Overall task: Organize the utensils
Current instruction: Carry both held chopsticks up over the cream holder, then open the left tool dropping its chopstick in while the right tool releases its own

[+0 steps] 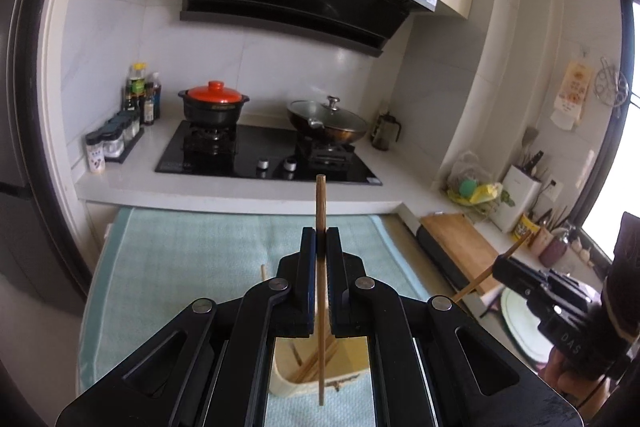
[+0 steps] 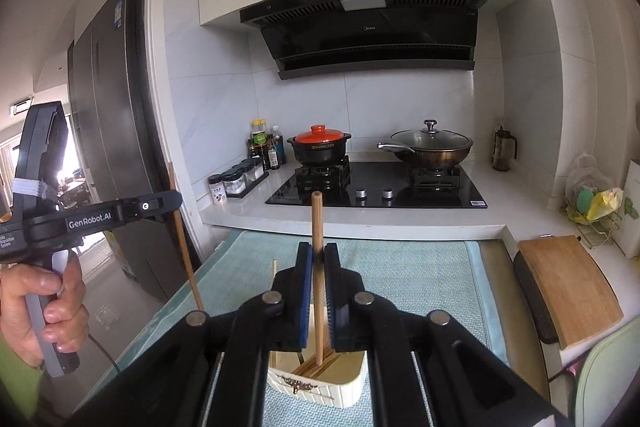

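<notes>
Brown wood fills both grips: the left gripper (image 1: pixel 321 239) is pressed together on a slim brown wooden chopstick (image 1: pixel 320 203), held close to upright with its long axis running top to bottom through the jaws, and the right gripper (image 2: pixel 318 253) pinches a second brown wooden chopstick (image 2: pixel 317 223) in the same near-vertical attitude. Directly beneath both sits the cream rectangular utensil box (image 2: pixel 344 389), already holding several chopsticks laid flat. In the right wrist view the second chopstick's lower tip appears to stand inside the box opening; in the left wrist view the first chopstick's tip hangs over the box's near rim. The right gripper therefore looks better placed for release. The box rests on a pale green towel (image 1: pixel 200 247) covering the surface.
</notes>
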The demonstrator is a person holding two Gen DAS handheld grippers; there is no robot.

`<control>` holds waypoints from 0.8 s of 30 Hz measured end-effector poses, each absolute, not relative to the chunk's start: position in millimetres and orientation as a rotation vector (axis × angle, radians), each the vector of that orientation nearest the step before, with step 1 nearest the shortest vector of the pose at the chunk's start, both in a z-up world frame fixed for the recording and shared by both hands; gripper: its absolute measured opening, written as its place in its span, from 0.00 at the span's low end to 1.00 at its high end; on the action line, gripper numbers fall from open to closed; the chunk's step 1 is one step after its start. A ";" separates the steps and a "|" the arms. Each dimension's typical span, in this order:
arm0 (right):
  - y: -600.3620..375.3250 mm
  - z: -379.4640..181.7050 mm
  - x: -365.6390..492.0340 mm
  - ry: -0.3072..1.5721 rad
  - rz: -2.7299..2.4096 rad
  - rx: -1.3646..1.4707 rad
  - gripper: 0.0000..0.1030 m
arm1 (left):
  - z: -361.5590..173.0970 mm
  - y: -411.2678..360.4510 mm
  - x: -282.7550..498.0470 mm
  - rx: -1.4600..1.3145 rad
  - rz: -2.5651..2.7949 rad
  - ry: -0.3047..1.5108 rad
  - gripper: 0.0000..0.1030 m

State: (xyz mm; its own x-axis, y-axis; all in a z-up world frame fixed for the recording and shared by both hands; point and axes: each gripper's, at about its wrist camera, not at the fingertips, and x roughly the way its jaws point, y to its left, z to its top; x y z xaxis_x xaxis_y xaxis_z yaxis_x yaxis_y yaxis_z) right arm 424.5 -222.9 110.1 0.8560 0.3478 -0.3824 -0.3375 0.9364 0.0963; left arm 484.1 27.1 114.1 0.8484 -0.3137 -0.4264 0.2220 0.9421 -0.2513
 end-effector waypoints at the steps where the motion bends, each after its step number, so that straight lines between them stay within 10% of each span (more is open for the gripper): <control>1: -218.8 106.8 433.1 0.419 0.363 0.017 0.06 | 111.1 23.5 493.5 -0.193 -0.280 0.482 0.02; 14: -193.1 -20.5 560.6 0.826 0.464 0.142 0.10 | -17.8 0.5 586.0 -0.153 -0.183 0.738 0.03; 17: -185.7 -30.5 565.4 0.822 0.461 0.099 0.32 | -29.6 3.4 579.6 -0.131 -0.142 0.759 0.37; 19: -185.7 -23.6 557.3 0.786 0.460 0.089 0.42 | -24.8 7.8 563.3 -0.115 -0.114 0.706 0.77; 24: -196.5 8.2 518.7 0.683 0.412 0.067 0.50 | -2.8 14.2 506.9 -0.027 -0.008 0.560 0.98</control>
State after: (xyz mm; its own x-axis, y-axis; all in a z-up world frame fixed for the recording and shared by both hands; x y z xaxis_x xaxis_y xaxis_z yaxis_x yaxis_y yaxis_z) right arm 518.7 -196.5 8.2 0.6985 0.3916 -0.5989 -0.3480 0.9172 0.1938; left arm 506.9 14.2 -2.8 0.8475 -0.0145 -0.5306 -0.0001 0.9996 -0.0275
